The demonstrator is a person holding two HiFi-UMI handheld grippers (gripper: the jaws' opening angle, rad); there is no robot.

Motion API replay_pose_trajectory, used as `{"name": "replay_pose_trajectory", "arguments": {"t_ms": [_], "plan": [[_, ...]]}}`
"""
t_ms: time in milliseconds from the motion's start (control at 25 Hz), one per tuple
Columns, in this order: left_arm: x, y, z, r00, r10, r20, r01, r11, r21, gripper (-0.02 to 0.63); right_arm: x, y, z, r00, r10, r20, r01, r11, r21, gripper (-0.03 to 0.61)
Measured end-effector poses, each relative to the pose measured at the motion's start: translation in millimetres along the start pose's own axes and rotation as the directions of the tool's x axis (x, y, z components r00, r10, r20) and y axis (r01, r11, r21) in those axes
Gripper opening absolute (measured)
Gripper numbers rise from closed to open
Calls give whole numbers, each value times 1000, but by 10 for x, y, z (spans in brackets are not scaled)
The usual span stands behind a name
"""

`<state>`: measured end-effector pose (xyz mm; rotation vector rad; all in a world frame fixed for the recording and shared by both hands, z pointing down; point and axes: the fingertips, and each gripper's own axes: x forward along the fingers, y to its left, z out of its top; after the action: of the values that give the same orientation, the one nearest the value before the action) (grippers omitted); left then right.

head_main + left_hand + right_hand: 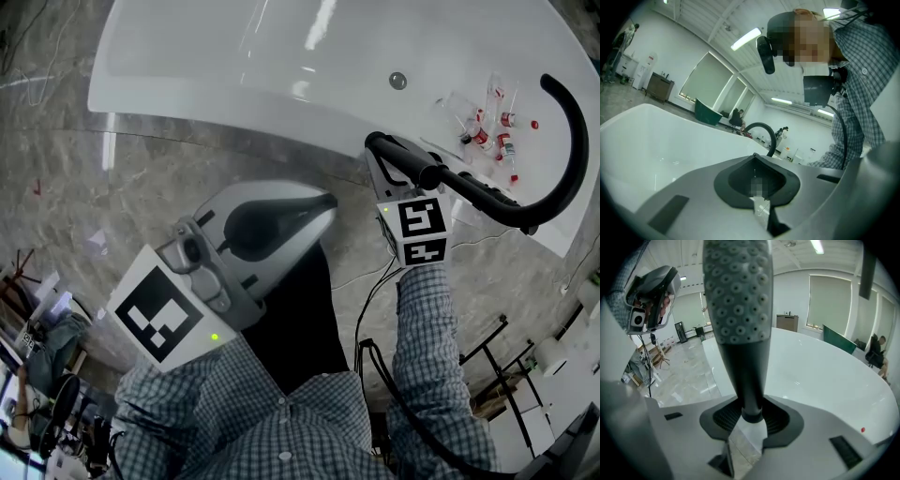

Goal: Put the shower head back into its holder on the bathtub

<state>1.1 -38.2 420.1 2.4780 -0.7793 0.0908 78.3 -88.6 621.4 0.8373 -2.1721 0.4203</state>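
The right claw [392,161] is clamped on the black stem of the shower head [738,296], holding it above the bathtub's [187,98] near rim toward the right end, with the hose [574,141] looping beyond. The left claw [319,204] is closed on nothing, off the tub's near edge. The pickup looks done and 1 step is left: seating it in the holder, which I cannot make out.
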Motion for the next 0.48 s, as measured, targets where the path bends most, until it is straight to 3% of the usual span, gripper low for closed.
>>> {"name": "replay_pose_trajectory", "arguments": {"t_ms": [480], "plan": [[-6, -46, -19, 1000, 0, -13, 0, 1000, 14, 9, -50, 41, -47, 1000, -11, 17, 11, 999, 49, 135]]}}
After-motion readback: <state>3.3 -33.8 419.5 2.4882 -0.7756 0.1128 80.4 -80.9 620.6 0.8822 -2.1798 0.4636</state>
